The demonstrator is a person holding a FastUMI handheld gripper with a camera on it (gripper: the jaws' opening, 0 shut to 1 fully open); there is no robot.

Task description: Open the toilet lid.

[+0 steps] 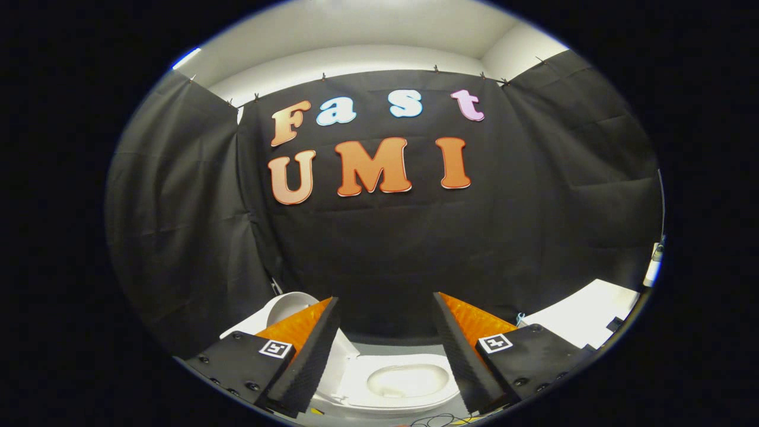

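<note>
Booth walls of black cloth [385, 249], matte and creased, pinned along the top edge; pale ceiling above. The cloth hangs in three panels, folding in at two corners left and right beyond the tongs.

Tongs [385, 332] spread wide, pinching nothing. Each finger is a wedge with a ribbed inner face; a small square marker sits on each base plate.

Toilet [409, 382] below and between the fingers, white, glossy, rounded. Bowl oval, seat rim smooth and continuous. Lid [287, 308] already up, a curved white shell standing behind the left finger, partly hidden by it.

White slab [584, 317], flat with a straight edge, lies beyond the right finger; what it is, cannot tell.

Grey floor strip shows between the toilet and the cloth. Open room straight ahead between the fingers, up to the back wall. Loose cables [436, 421] on the floor under the fingers.
</note>
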